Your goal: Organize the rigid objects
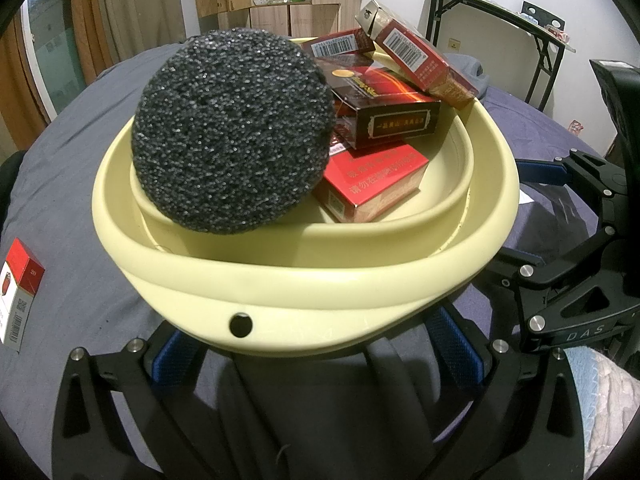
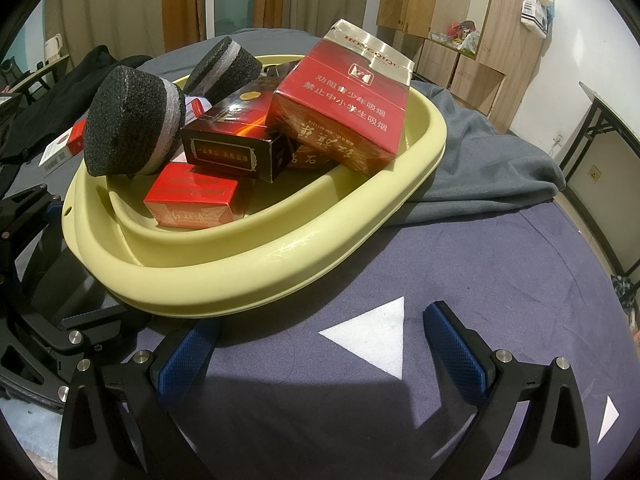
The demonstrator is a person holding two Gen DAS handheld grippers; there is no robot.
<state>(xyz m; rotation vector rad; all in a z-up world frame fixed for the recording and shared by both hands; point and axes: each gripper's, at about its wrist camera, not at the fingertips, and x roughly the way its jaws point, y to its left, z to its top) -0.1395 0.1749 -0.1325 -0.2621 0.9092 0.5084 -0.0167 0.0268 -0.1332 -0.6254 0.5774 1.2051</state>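
smooth cream basin (image 1: 304, 280), coarse black sponge (image 1: 234, 132) — glossy cartons (image 1: 384, 114)

Boxes (image 2: 340, 108) and sponges (image 2: 132, 128) in basin (image 2: 240, 276)

We see a bed covered by a dark blue sheet (image 2: 460, 264) with white triangles (image 2: 376, 336) printed on it. A grey garment (image 2: 492, 160) lies crumpled on it. Behind stand wooden cabinets (image 2: 452, 20), a folding table (image 1: 496, 12) and curtains (image 1: 116, 12).
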